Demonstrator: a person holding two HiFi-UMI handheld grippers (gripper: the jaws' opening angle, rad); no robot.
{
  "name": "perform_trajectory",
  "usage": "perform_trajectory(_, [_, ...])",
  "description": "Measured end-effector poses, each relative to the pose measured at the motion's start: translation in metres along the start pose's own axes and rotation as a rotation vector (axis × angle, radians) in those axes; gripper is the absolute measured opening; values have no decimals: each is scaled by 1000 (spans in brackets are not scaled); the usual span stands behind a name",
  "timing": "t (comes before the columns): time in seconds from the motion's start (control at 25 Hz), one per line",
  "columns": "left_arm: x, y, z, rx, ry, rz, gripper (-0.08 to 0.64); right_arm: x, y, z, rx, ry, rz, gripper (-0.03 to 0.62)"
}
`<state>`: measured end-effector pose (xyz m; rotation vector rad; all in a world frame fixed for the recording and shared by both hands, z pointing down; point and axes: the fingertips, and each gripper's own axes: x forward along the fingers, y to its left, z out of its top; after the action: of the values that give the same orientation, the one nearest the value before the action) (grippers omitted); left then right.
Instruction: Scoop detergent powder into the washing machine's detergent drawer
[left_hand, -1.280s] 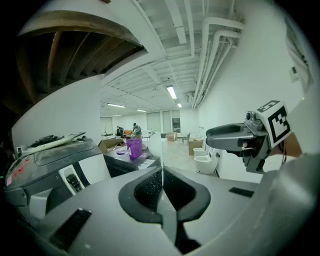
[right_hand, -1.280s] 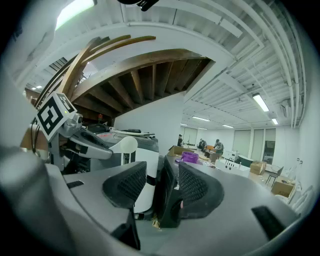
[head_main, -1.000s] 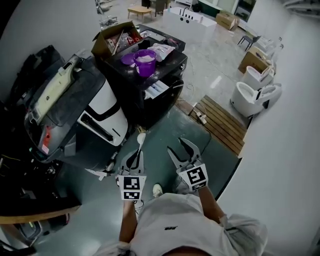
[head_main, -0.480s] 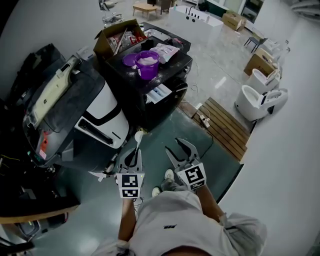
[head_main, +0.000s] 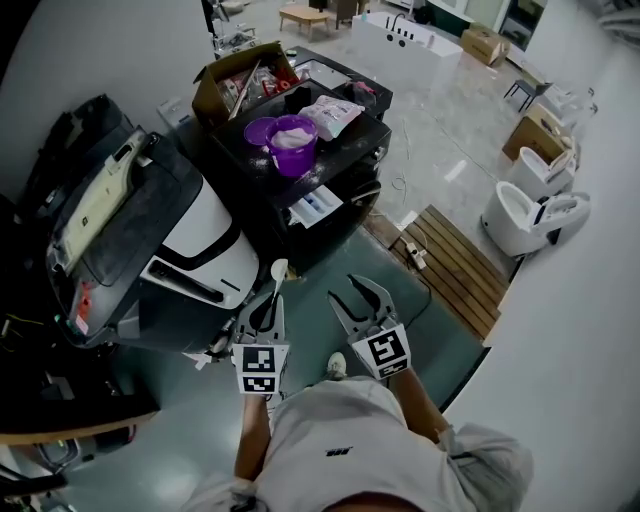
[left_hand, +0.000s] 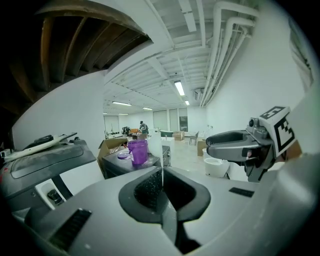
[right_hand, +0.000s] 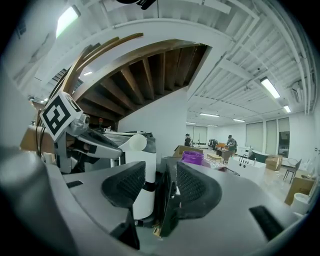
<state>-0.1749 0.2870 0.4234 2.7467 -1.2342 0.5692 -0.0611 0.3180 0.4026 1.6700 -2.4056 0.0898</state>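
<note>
My left gripper (head_main: 264, 312) is shut on the handle of a white scoop (head_main: 278, 270), whose bowl points forward; its thin edge shows between the pads in the left gripper view (left_hand: 161, 172). My right gripper (head_main: 360, 298) hangs beside it, open and holding nothing. A purple tub of white powder (head_main: 293, 133) stands on a black cabinet (head_main: 330, 170) ahead, with a purple lid (head_main: 259, 129) and a detergent bag (head_main: 335, 113) next to it. The white washing machine (head_main: 205, 245) stands left of the cabinet. Both grippers are well short of the tub (left_hand: 138, 151) and the machine.
An open cardboard box (head_main: 235, 75) sits at the cabinet's far end. A dark machine with a cream lid (head_main: 100, 200) stands at left. A wooden slat platform (head_main: 455, 265) and white toilets (head_main: 535, 215) lie at right. People stand far back in the hall (right_hand: 231, 142).
The whole view has slid a little closer to the cabinet and washing machine. Both grippers keep the same pose, the scoop still held in the left one.
</note>
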Motion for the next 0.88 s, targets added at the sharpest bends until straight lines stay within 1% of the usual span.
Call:
perform_trajectory(0.2, [26,-5,13,8,10,24,17,8,-42,-2,16,-2,-4,193])
perform_trajectory(0.36, [42,-10,17,11,28,31,17,16,-63,-5,22,1,6,193])
perform_trajectory(0.64, [66,-1,19,13,45,26,17,39,-77,-6,53,1,14,192])
perform_trajectory(0.88, [94,17,22,0,36,-5,17,65,-87,-4,43,24,-3,192])
